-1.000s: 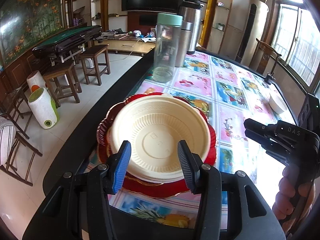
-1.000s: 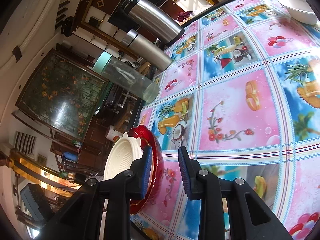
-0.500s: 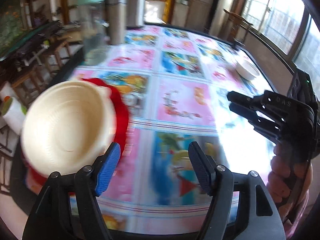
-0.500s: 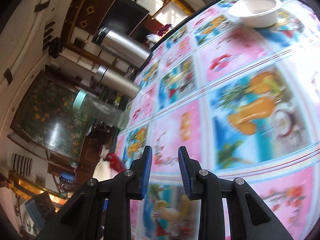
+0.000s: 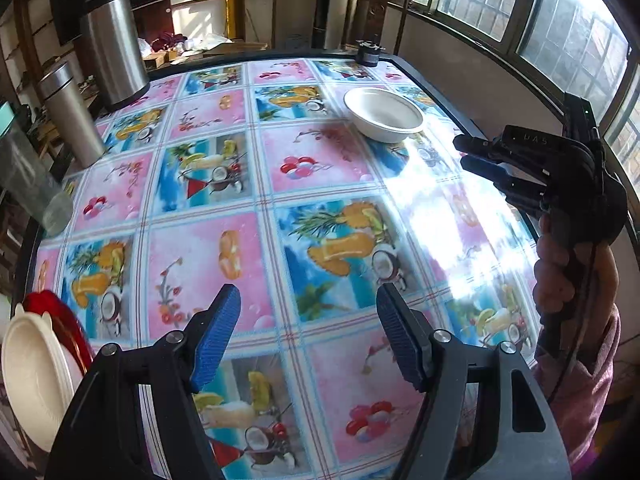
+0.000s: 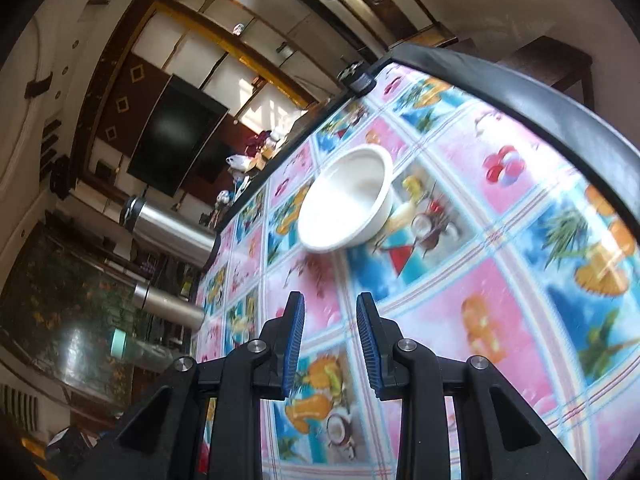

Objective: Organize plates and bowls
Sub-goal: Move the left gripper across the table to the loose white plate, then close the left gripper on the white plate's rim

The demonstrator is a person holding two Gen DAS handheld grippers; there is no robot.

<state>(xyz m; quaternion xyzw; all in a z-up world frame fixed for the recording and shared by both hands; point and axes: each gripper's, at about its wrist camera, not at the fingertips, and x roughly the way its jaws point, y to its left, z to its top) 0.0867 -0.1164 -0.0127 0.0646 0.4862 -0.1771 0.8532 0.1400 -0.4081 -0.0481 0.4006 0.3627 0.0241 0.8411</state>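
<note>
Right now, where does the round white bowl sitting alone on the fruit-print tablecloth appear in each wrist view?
Left wrist: the round white bowl sits upper right of centre, near the table's far edge.
Right wrist: the bowl sits centre, above the right claw, and the picture is rolled sideways.
Shared landmark: the tall steel flask.

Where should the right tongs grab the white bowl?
Pinch the white bowl by its thin rim on the near side, facing the right tongs, one finger inside and one outside. It sits upright and empty, and looks too wide to span whole.
</note>
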